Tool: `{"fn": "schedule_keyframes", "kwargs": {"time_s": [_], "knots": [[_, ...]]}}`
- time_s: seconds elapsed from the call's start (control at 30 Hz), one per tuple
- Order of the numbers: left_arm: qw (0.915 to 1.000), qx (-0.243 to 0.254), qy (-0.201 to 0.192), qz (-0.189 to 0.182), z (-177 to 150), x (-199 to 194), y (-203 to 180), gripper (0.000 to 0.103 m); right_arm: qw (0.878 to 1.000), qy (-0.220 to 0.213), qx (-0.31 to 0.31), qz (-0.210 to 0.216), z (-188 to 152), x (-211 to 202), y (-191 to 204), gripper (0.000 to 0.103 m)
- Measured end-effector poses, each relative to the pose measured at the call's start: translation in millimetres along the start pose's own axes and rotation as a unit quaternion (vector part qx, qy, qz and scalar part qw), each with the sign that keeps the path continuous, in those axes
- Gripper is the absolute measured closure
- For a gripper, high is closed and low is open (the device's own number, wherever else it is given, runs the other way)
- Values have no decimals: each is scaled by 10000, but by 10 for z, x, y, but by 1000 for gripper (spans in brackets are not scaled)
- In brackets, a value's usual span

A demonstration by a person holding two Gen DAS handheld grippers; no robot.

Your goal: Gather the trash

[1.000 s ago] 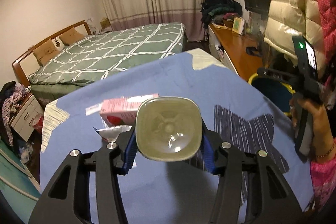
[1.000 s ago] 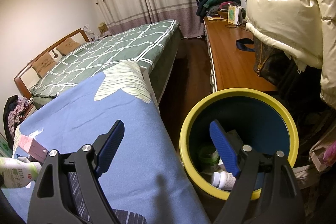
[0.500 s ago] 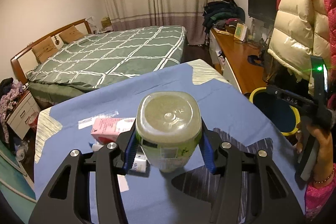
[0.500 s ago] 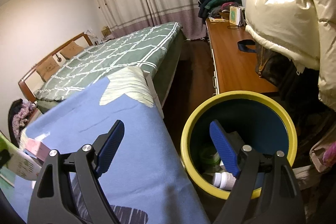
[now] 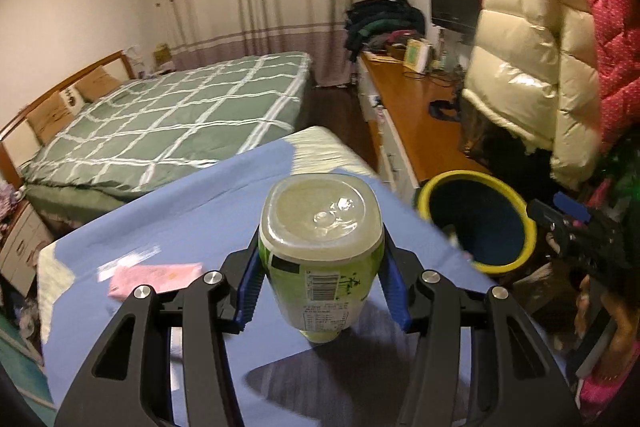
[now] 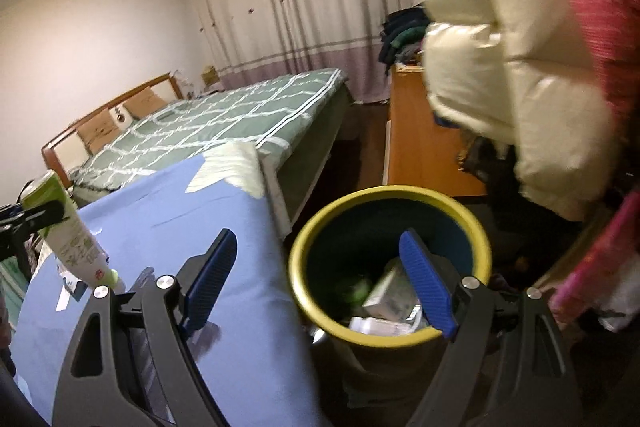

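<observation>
We held the left gripper point(image 5: 320, 287) clamped on the smooth, square-shouldered plastic bottle point(image 5: 320, 251), cap down, above the blue-clothed bench point(image 5: 192, 211) and short of the yellow-rimmed bin point(image 5: 478, 227). We judged the glossy, tapering wall could slip before reaching the bin. The right gripper point(image 6: 320, 287) stood spread, holding nothing, over the bin.

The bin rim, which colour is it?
Yellow; the bin is dark blue inside. The right wrist view shows it best.
</observation>
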State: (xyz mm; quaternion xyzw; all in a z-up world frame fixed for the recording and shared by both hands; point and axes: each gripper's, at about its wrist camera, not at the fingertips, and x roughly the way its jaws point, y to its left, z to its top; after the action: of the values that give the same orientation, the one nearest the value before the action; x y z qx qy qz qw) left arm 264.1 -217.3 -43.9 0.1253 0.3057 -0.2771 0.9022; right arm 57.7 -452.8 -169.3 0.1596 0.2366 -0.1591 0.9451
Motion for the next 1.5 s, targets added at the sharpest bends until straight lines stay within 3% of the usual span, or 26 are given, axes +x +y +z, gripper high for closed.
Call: {"fn": "schedule_keyframes", "kwargs": {"time_s": [0.4,0.67,0.7,0.73,0.77,0.9,1.03,1.23,1.33,1.5], "knots": [[9931,512,-218,-1036,707,467,-1309,51,9976,-123,349,-581,-34,-352,-753,24],[9912,534,12,-1215,903,1062,-1998,50,9958,-52,480,-774,-107,-344,-986,24],[9918,453,124,-1192,892,1154,-2036,40,9958,-29,499,-773,-117,-337,-988,24],[9928,381,133,-1132,871,1169,-2021,14,9957,-3,521,-768,-125,-323,-1003,23],[9942,261,49,-1042,847,1152,-1991,9,9956,21,536,-770,-138,-307,-1015,23],[9969,157,-157,-751,740,927,-1734,9,9958,95,557,-715,-172,-250,-968,23],[9984,-160,-409,-368,523,532,-1156,9,9972,165,429,-584,-170,-166,-847,23],[9917,-827,-661,729,-71,-130,-91,6,9991,424,-31,-47,-145,33,-333,23],[9804,-1157,-622,1468,-442,-410,475,6,9975,516,-390,268,-110,103,38,23],[9495,-1880,-427,2474,-1028,-748,1409,6,9892,648,-1029,820,-84,185,737,22]]}}
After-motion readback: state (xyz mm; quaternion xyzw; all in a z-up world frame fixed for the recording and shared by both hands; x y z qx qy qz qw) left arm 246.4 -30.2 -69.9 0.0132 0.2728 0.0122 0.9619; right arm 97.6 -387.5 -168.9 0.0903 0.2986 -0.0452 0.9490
